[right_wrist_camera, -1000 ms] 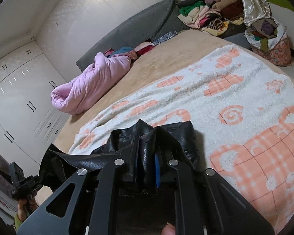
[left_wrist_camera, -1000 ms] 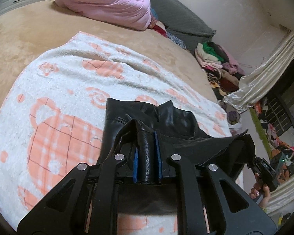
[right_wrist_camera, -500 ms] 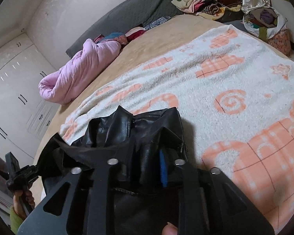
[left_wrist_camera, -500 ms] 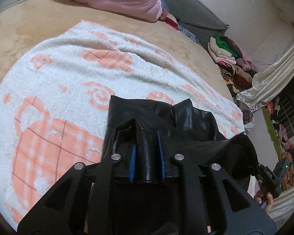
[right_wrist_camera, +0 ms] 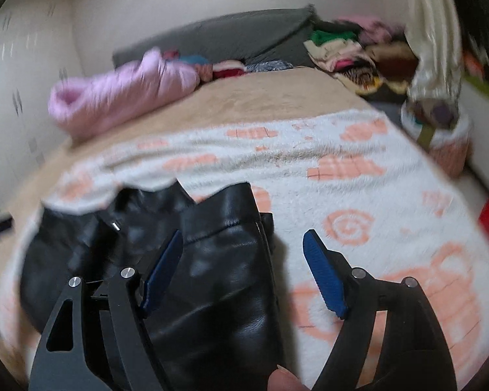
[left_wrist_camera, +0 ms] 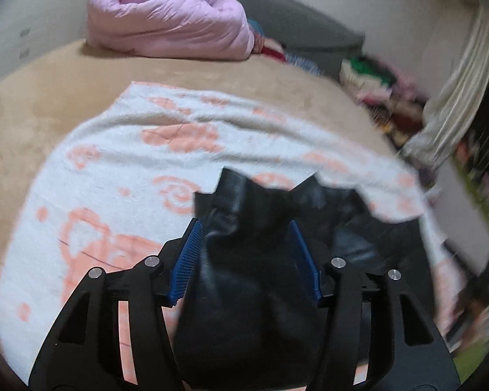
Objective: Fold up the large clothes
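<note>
A black leather garment point(left_wrist_camera: 244, 260) is lying on a bed's peach-patterned blanket point(left_wrist_camera: 114, 169), sitting between both wide-open, empty tools point(left_wrist_camera: 244, 254) point(right_wrist_camera: 241, 260).

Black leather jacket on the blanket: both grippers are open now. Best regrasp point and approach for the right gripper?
Take the black leather jacket at its straight right-hand edge, probably coming in low from the bare blanket side. That edge lies flat and unobstructed between the open fingers of the right gripper; the bulk toward the left gripper is bunched and thick, likelier to slip.
</note>
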Motion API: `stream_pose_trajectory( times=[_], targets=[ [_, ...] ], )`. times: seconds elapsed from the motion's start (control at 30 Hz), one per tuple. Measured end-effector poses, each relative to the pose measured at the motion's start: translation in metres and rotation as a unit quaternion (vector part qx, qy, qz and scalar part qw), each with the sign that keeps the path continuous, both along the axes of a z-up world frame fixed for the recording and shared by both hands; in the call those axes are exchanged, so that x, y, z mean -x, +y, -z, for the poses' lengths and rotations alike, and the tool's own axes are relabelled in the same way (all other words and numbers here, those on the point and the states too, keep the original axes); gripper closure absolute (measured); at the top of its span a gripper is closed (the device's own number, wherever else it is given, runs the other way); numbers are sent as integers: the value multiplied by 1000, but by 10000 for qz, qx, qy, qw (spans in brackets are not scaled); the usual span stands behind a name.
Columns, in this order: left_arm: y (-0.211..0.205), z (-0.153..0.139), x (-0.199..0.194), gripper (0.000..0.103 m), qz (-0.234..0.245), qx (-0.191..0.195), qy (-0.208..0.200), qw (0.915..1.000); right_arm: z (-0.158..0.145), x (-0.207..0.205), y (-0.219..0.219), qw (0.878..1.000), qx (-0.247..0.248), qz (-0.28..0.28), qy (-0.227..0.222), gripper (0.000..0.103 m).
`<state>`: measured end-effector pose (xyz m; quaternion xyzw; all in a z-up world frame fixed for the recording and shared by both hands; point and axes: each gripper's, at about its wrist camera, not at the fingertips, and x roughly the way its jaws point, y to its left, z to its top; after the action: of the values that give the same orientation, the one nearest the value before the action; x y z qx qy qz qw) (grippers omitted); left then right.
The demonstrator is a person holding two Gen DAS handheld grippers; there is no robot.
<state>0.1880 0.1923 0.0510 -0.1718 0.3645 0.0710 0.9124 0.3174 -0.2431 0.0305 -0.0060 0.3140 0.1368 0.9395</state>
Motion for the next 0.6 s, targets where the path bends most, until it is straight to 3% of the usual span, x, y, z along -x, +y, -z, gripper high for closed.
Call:
stream_pose_trajectory(
  times=[0.07,0.17,0.27,0.33,0.4,0.47,0.5,0.6],
  targets=[
    [-1,12,-10,56,97,-134,226,9996,8,-6,7,9995,326,-6,41,30],
    [-3,29,-22,56,203,-221,466,9985,22,-18,13,9989,375,-93,264,33],
    [-6,38,-35,49,261,-468,581,9969,31,-25,18,9977,559,-171,353,36],
    [-7,44,-44,49,269,-567,650,9959,37,-29,22,9969,639,-246,397,43],
    [-11,50,-51,50,254,-716,707,9946,44,-30,26,9963,670,-328,434,64],
    [-13,53,-53,68,209,-817,715,9939,45,-28,30,9956,832,-303,316,87],
    [-12,54,-53,83,128,-906,702,9933,43,-26,29,9958,827,-285,263,93],
    [-3,38,-41,93,2,-698,300,9971,23,-24,16,9994,267,-205,107,96]
  ],
)
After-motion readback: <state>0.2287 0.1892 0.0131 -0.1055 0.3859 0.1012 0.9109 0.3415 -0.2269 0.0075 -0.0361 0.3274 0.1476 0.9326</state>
